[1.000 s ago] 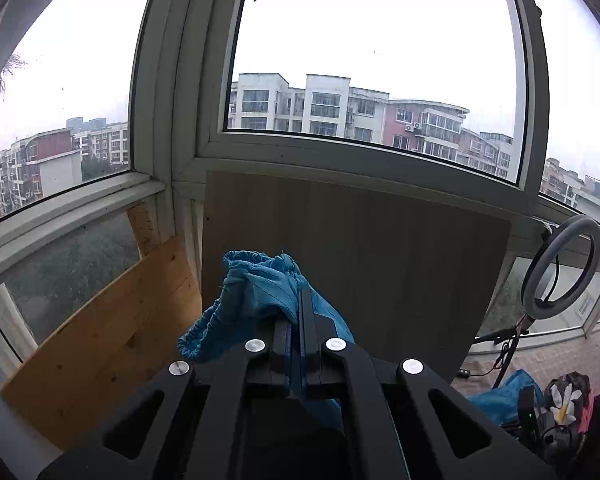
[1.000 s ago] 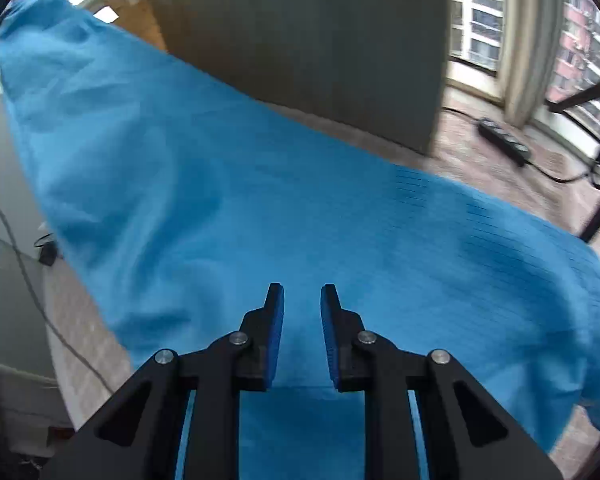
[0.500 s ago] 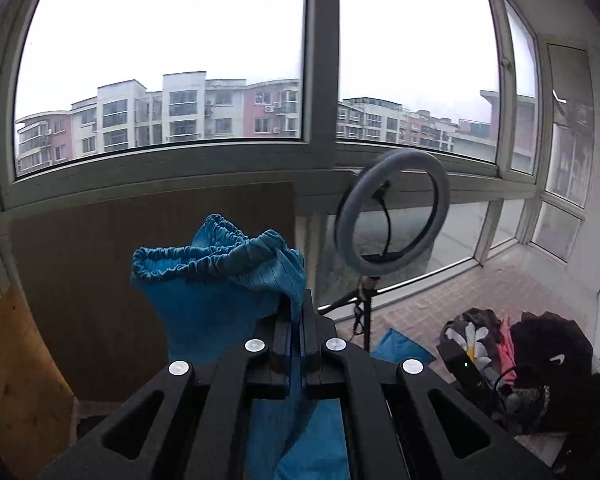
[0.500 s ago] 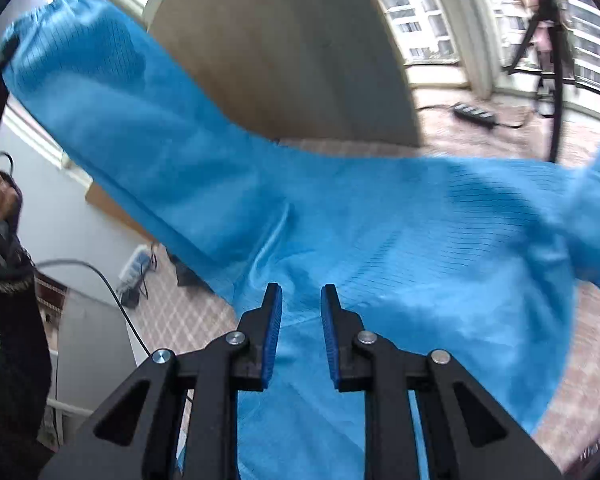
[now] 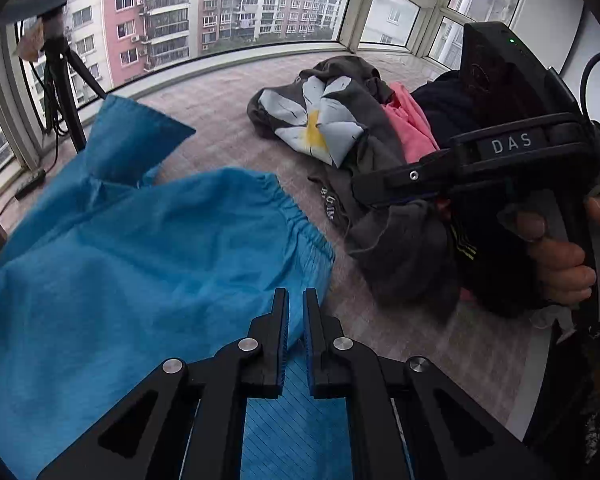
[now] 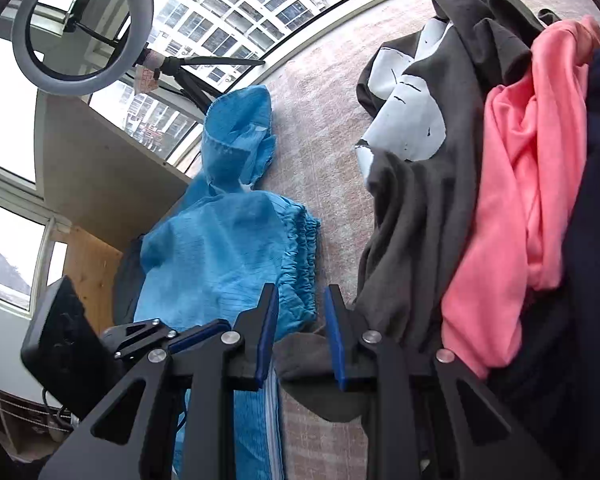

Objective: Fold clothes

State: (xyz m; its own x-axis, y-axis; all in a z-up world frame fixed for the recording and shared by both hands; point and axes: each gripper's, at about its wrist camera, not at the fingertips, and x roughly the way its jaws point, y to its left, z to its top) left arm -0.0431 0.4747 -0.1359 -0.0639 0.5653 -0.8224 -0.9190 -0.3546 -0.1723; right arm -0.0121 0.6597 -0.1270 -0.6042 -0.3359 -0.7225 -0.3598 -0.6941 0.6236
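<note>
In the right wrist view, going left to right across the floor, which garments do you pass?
Blue garment → grey garment with the white print → pink garment → dark navy garment at the right edge.

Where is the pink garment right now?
The pink garment lies in the clothes pile on the floor, at the right of the right wrist view, between the grey flower-print top and a dark navy garment.

garment (image 5: pixel 148 256) flat on floor (image 5: pixel 220 96), left | clothes pile (image 5: pixel 364 136) right of it, apart | ring light (image 6: pixel 82 26) behind garment by window | left tool (image 5: pixel 295 312) over garment edge | right tool (image 6: pixel 300 308) between garment and pile
</note>
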